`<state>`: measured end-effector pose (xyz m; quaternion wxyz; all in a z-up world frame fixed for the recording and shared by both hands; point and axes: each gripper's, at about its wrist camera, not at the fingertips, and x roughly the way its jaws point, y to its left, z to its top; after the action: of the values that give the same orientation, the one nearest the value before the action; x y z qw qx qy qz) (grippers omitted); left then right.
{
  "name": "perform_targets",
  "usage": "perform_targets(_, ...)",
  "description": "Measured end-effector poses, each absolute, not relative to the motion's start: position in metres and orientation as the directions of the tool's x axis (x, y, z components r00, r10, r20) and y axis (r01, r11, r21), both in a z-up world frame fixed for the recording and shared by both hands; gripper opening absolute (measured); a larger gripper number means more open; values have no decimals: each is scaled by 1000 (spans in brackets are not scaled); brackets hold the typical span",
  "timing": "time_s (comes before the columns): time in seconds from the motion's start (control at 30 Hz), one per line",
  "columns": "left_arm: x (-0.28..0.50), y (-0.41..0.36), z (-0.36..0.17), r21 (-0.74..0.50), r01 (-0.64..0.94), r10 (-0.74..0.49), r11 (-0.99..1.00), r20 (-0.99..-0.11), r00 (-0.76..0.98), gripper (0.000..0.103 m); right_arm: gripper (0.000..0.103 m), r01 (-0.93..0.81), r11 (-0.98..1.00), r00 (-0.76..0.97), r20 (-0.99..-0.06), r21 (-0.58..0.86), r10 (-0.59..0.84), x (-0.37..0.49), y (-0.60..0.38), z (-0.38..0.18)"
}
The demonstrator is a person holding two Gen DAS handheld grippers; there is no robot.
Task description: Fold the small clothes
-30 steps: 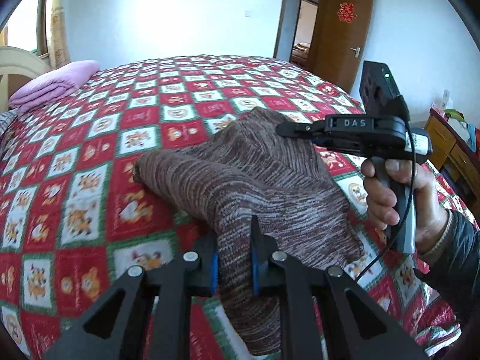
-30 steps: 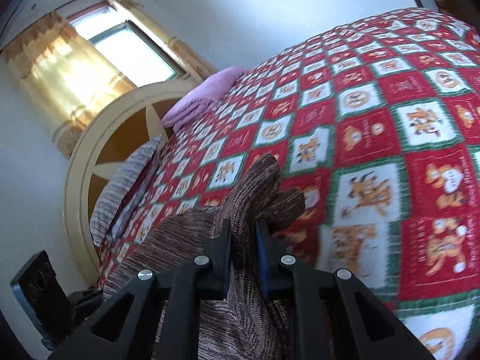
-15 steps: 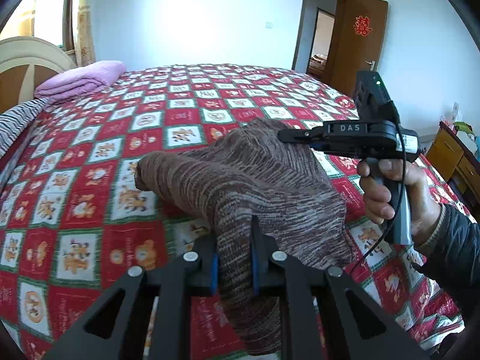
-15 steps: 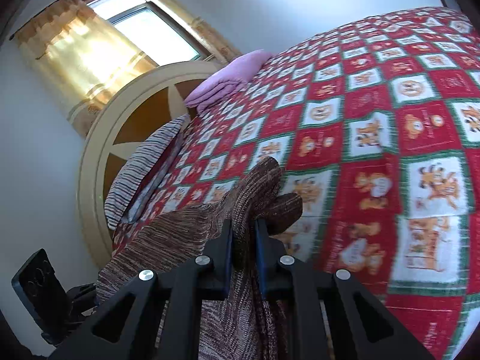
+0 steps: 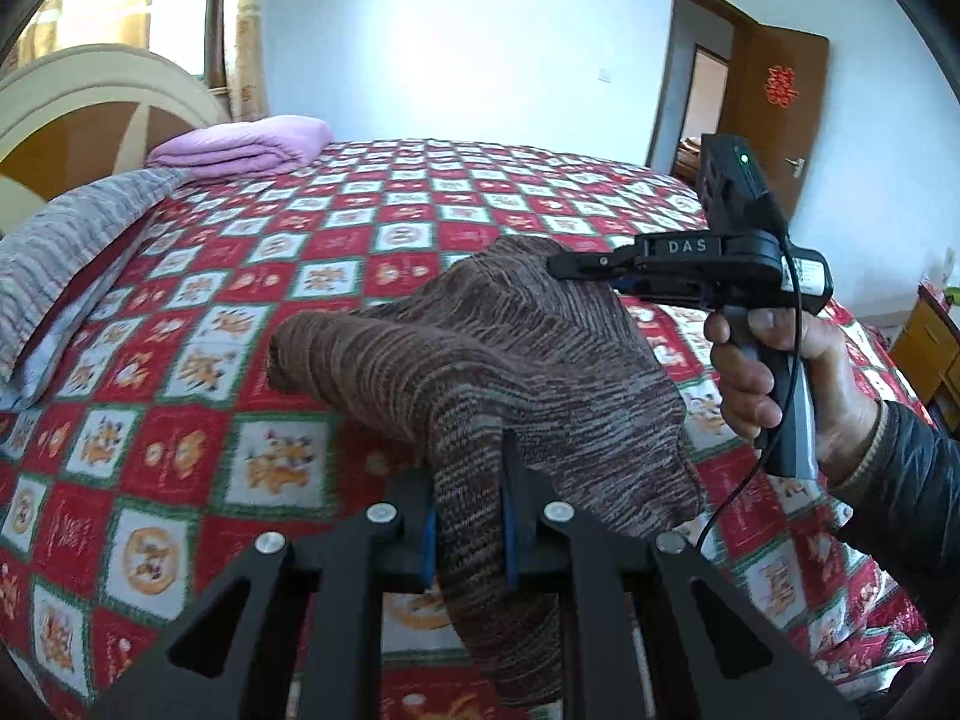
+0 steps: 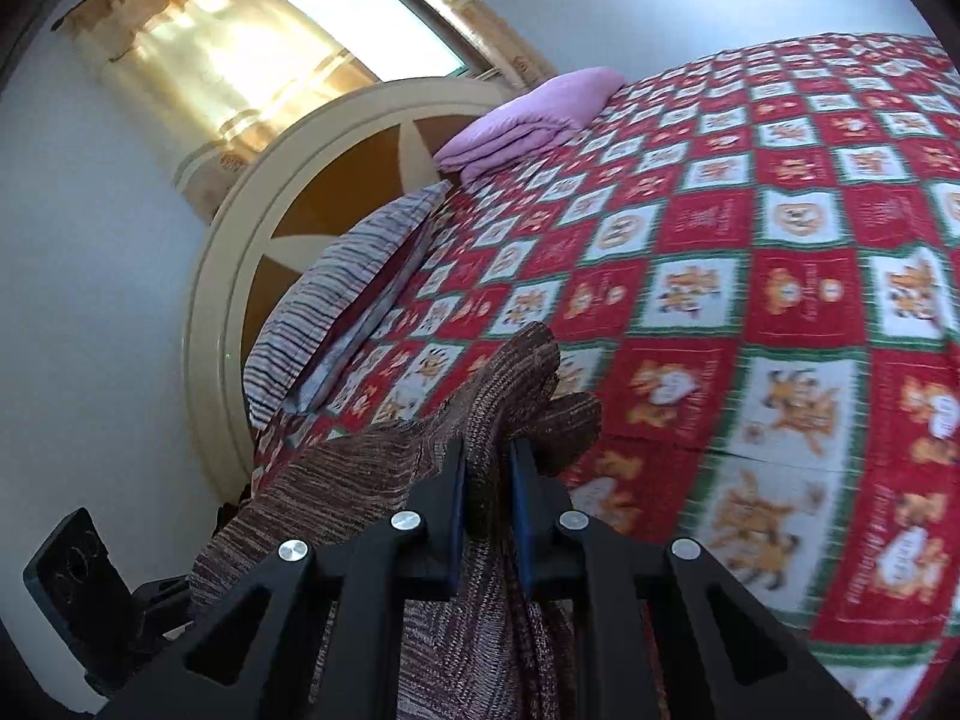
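Observation:
A brown striped knit garment [image 5: 498, 354] hangs between both grippers above the red patterned bedspread [image 5: 180, 420]. My left gripper [image 5: 468, 498] is shut on one edge of it, with cloth hanging down between the jaws. My right gripper [image 6: 487, 480] is shut on another edge of the garment [image 6: 372, 492]; it also shows in the left wrist view [image 5: 567, 267], held in a hand at the right, pinching the far top corner. A sleeve [image 5: 336, 354] sticks out to the left.
A folded purple blanket [image 5: 240, 141] and a striped grey pillow [image 5: 66, 252] lie at the head of the bed by the round headboard [image 6: 288, 228]. A brown door [image 5: 774, 108] is at the back right. A wooden cabinet [image 5: 927, 348] stands beside the bed.
Both grippers have lifted and moved with the garment still held; the views now show more of the headboard, the pillow and the window. Both grips are unchanged.

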<state>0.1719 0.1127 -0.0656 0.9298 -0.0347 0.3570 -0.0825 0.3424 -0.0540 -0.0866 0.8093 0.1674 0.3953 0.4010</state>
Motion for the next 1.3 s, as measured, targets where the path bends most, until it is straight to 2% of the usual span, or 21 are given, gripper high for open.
perform_targets(0.47, 161, 152, -119, -199, 6, -154, 980, -736, 659, 16, 13, -501, 637, 282, -586, 585, 760, 352, 0, -133)
perform_targets(1.3, 161, 158, -149, -247, -26, -175, 969, -753, 634, 22, 14, -418, 684, 252, -646, 598, 720, 366, -3, -172)
